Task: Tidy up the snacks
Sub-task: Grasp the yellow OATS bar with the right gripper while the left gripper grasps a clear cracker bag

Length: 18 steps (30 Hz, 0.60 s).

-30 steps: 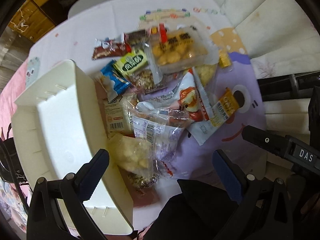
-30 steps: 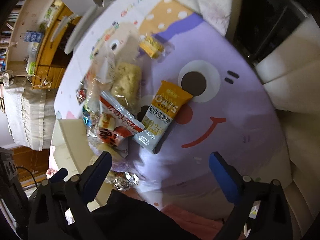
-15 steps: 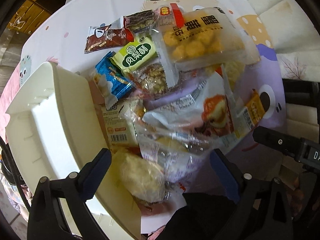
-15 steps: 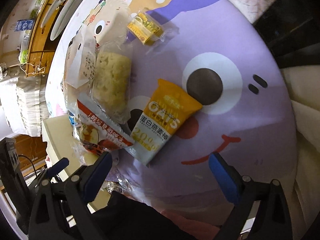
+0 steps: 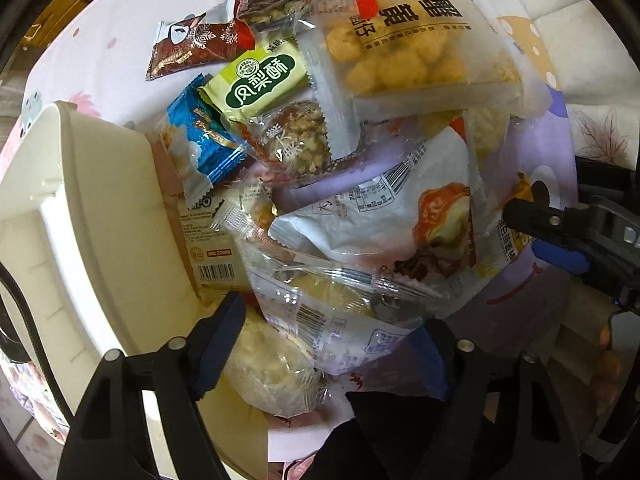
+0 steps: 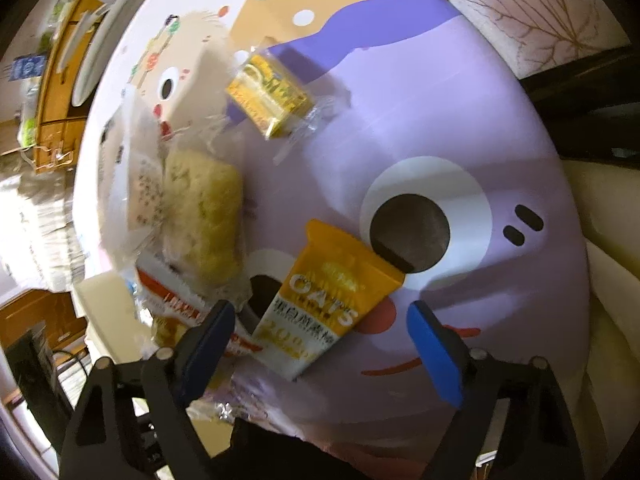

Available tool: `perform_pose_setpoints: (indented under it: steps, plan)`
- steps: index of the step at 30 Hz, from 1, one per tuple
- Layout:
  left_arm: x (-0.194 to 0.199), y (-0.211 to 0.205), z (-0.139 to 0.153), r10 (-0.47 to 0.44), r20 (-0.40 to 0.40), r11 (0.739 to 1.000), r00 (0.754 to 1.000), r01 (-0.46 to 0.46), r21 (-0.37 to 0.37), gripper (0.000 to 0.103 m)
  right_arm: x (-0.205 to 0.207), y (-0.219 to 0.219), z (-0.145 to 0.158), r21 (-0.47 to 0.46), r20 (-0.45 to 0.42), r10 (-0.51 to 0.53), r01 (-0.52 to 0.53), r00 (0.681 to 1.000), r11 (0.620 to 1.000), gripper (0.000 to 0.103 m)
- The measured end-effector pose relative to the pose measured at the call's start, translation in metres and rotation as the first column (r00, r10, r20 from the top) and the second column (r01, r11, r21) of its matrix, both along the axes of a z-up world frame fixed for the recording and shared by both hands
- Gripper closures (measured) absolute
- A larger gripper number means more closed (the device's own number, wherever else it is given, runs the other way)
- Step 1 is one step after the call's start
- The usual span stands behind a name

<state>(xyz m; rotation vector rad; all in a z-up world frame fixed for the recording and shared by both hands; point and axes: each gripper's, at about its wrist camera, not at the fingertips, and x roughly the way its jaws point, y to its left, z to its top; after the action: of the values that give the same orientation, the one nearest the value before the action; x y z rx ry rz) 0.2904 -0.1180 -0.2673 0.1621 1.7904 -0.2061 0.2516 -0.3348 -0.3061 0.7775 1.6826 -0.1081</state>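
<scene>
A heap of wrapped snacks lies beside a white tray [image 5: 80,240] on a cartoon tablecloth. My left gripper [image 5: 328,316] points down over the heap's near end, its jaws closing. Between them lie a clear-wrapped pastry with a barcode [image 5: 336,312] and a pale puffed cake [image 5: 272,372]; I see no firm pinch. My right gripper [image 6: 320,308] hovers over a yellow and white oats packet [image 6: 332,304]. Its jaws are closing too, with the packet between the blue pads [image 6: 436,356] and apart from them. The right gripper [image 5: 560,240] also shows at the right edge of the left wrist view.
The heap holds a green pineapple-cake packet [image 5: 264,80], a blue packet [image 5: 200,136], a brown-red packet [image 5: 196,48], a box of yellow puffs [image 5: 408,56] and a white pastry bag [image 5: 380,216]. A small yellow packet [image 6: 268,96] and a pale cake [image 6: 204,220] lie beyond the oats packet.
Both grippers have come down closer to the snacks, which now fill more of each view. Both pairs of jaws have narrowed, the left more than the right.
</scene>
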Motion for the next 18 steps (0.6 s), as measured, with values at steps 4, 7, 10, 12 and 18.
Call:
perform_pose_setpoints:
  steps: [4, 7, 10, 12, 18]
  plan:
    - [-0.004, 0.002, -0.005, 0.016, 0.001, 1.0, 1.0, -0.016, -0.026, 0.03, 0.002, 0.005, -0.003, -0.047, -0.036, -0.038, 0.036, 0.999, 0.998, 0.028]
    - [0.001, 0.006, -0.012, 0.032, -0.004, 0.998, 0.999, -0.032, -0.046, 0.032, 0.0, 0.006, -0.006, -0.059, -0.045, -0.058, 0.056, 0.997, 0.997, 0.036]
    - [0.005, 0.007, -0.016, 0.026, 0.001, 0.998, 1.0, -0.026, -0.05, 0.037, -0.001, 0.008, -0.006, -0.077, -0.045, -0.069, 0.066, 0.997, 0.995, 0.039]
    - [0.007, 0.007, -0.016, 0.029, 0.003, 0.998, 1.0, -0.029, -0.052, 0.04, 0.002, 0.009, -0.006, -0.096, -0.053, -0.07, 0.064, 0.996, 0.993, 0.043]
    - [0.004, 0.007, -0.007, 0.048, 0.011, 0.997, 0.999, -0.047, -0.057, 0.051, -0.003, 0.013, -0.001, -0.132, -0.073, -0.072, 0.062, 0.995, 0.989, 0.057]
